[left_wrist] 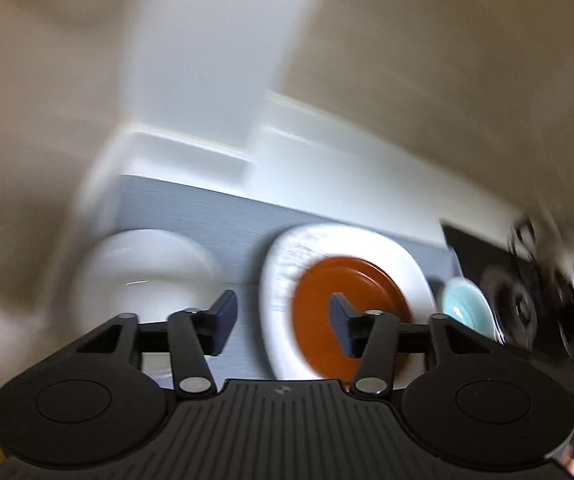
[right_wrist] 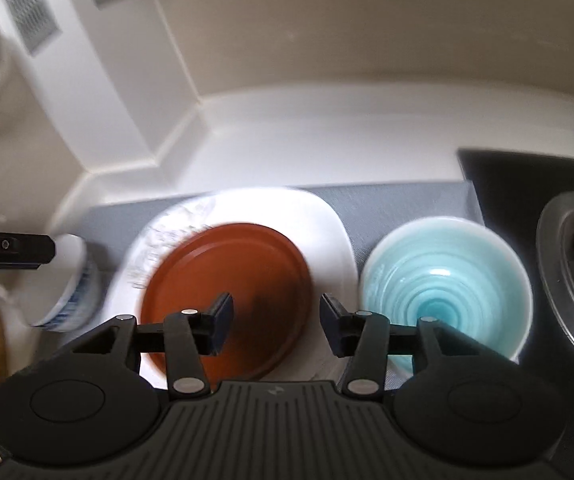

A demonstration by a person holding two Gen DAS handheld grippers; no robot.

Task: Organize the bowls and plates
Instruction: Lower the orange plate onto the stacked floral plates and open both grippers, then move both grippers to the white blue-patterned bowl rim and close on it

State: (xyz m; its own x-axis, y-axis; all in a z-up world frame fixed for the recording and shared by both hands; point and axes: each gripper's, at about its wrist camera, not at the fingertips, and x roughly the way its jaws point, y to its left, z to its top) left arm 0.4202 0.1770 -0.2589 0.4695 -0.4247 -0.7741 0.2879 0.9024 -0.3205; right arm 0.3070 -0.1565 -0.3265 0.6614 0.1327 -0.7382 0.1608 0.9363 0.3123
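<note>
A brown plate (right_wrist: 229, 294) lies on top of a larger white plate (right_wrist: 319, 216), which carries a faint grey pattern on its left part; the brown one covers the near half and leaves the far and right rim of the white one bare. Both rest on a grey mat (right_wrist: 407, 200) spread over the white desk (right_wrist: 327, 140). Just to the right of the white plate, on the same mat, stands a light blue bowl (right_wrist: 443, 284) with ringed ridges inside, upright and close to the plate's edge without clearly touching it. To the left of the plates stands a white bowl (right_wrist: 73, 280) with a blue band around its outside; in the left wrist view it shows as a white bowl (left_wrist: 143, 276) beside the stacked brown plate (left_wrist: 319, 292) and white plate (left_wrist: 351, 240), with the blue bowl (left_wrist: 465, 306) at the far right.

The right gripper (right_wrist: 273, 320) hangs above the near right edge of the brown plate, its jaws spread wide and holding nothing. The left gripper (left_wrist: 283, 322) hovers over the gap between the white bowl and the plates, its jaws also parted and empty; its tip appears at the left edge of the right wrist view, by the white bowl. A black stove top (right_wrist: 527, 184) with a metal burner ring (right_wrist: 559, 280) borders the mat on the right.
</note>
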